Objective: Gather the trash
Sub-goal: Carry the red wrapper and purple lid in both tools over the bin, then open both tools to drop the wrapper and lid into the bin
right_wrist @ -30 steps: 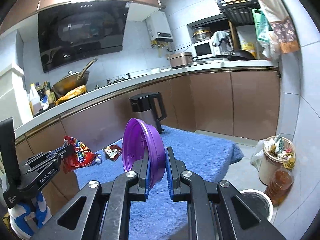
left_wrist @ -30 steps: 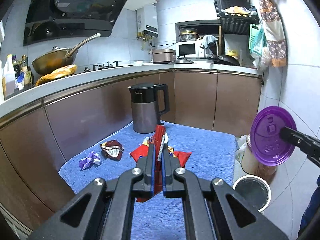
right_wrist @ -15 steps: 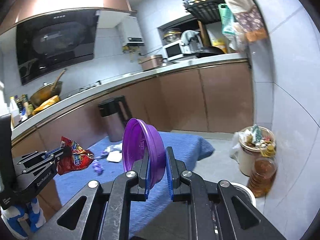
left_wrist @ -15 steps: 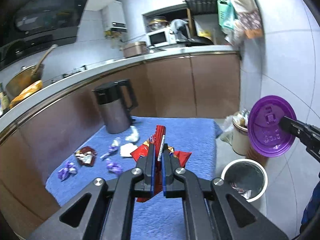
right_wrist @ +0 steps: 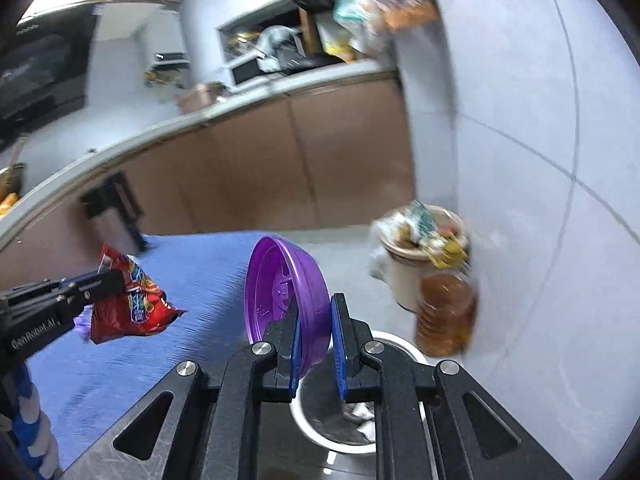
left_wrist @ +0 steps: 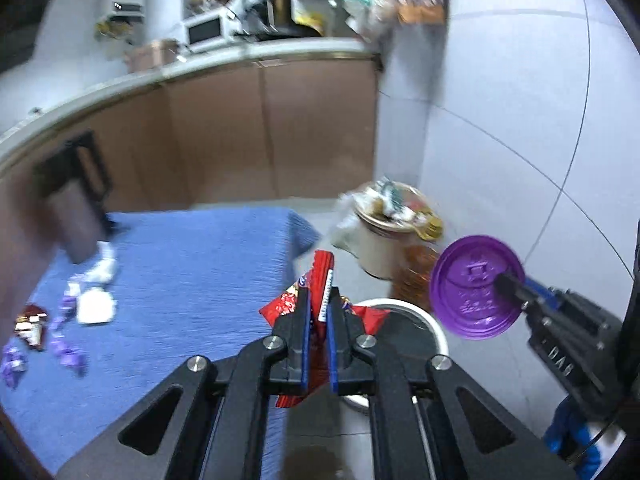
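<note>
A red snack wrapper (left_wrist: 322, 268) sits between the jaws of my left gripper (left_wrist: 319, 300), which are opening; the pads still hold it. It hangs at the right edge of the blue cloth table (left_wrist: 192, 272), beside a white trash bin (left_wrist: 420, 316) on the floor. In the right wrist view the same wrapper (right_wrist: 132, 304) hangs from the left gripper (right_wrist: 116, 280) at far left. My right gripper (right_wrist: 314, 308) is shut on a purple plastic lid (right_wrist: 280, 288), held upright over the white bin (right_wrist: 400, 340). That lid (left_wrist: 472, 292) also shows at the right of the left wrist view.
Small purple candy wrappers (left_wrist: 66, 350), a brown wrapper (left_wrist: 30, 322) and white paper (left_wrist: 96, 308) lie on the cloth near a dark kettle (left_wrist: 76, 208). A cream bin full of rubbish (left_wrist: 384, 248) and an oil bottle (right_wrist: 446, 308) stand by the tiled wall.
Both grippers have swung right and down, from over the table to the white bin by the wall. Each still carries its item, and the bin now sits just under them.
</note>
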Motion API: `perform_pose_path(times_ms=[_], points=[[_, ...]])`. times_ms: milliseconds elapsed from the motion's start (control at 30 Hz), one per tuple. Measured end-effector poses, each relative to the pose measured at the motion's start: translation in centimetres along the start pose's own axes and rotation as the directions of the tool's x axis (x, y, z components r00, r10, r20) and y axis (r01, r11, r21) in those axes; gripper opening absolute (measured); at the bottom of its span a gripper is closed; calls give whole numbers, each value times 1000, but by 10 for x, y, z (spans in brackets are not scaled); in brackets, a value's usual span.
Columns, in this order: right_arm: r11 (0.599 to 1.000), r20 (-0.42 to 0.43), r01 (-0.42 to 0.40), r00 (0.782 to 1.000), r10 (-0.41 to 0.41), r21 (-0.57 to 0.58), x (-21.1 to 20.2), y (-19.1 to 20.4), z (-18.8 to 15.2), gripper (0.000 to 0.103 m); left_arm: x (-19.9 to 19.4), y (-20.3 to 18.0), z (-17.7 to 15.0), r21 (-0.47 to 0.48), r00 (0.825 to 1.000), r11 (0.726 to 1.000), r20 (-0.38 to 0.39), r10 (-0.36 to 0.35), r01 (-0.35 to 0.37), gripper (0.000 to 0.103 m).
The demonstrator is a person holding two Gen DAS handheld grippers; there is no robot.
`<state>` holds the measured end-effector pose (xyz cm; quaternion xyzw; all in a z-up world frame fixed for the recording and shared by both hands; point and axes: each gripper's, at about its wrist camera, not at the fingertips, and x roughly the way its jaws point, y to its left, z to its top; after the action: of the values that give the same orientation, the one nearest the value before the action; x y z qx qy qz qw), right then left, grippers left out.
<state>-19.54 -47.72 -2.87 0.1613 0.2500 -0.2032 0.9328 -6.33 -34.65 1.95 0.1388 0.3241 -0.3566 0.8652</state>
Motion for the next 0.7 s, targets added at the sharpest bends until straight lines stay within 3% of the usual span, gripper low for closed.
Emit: perform_pose_path(times_ms=[100, 267, 500, 700], points=[[998, -44, 56, 998, -55, 19, 19, -19, -8, 13, 40, -14, 3, -9, 996, 998, -64, -63, 62, 8], [992, -118, 118, 987, -112, 45, 51, -45, -27, 13, 104, -31, -1, -26, 981, 994, -160, -106, 103, 8], [984, -203, 168, 967, -153, 58, 93, -65, -48, 14, 170, -36, -14, -74, 948, 986, -274, -163, 148, 8], [981, -268, 182, 951, -157, 69, 118, -74, -63, 25, 183, -33, -18, -119, 934, 974, -282, -219, 192, 35]])
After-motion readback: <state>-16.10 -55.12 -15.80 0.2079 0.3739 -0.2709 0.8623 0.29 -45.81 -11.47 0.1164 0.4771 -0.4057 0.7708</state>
